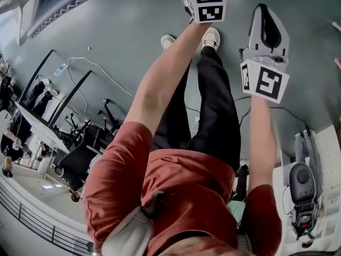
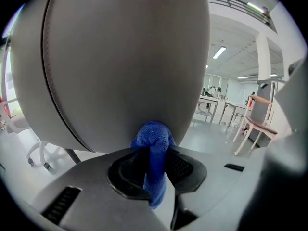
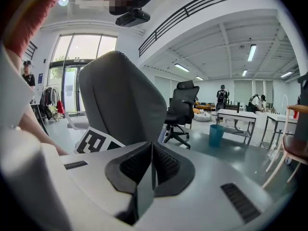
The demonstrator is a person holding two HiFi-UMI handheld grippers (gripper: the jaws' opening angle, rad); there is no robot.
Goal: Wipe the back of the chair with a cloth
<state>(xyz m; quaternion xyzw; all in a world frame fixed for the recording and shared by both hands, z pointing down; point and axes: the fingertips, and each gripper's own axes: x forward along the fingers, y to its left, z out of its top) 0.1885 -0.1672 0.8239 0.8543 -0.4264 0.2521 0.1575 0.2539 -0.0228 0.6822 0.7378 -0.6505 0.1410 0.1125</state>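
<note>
The left gripper (image 2: pixel 155 173) has its jaws closed on a blue cloth (image 2: pixel 153 137). The cloth's bunched upper end sticks out past the jaw tips and presses against the grey chair back (image 2: pixel 120 57), which fills most of the left gripper view; a tail of the cloth hangs down between the jaws.

The right gripper (image 3: pixel 150 163) has its jaws together with nothing between them. Its view looks past the same grey chair back (image 3: pixel 122 97) from the side, and the left gripper's marker cube (image 3: pixel 95 141) shows just below the chair's edge.

In the head view both arms reach forward over the grey floor (image 1: pixel 117 31). The left gripper (image 1: pixel 205 3) is at the top and the right gripper (image 1: pixel 265 52) is lower and to its right, near but apart.

Farther back in the right gripper view are a black office chair (image 3: pixel 182 107), a white table (image 3: pixel 240 115) and a teal bin (image 3: pixel 216 135) standing upright on the floor between them. The bin's opening is seen from the side, so its contents cannot be made out.
</note>
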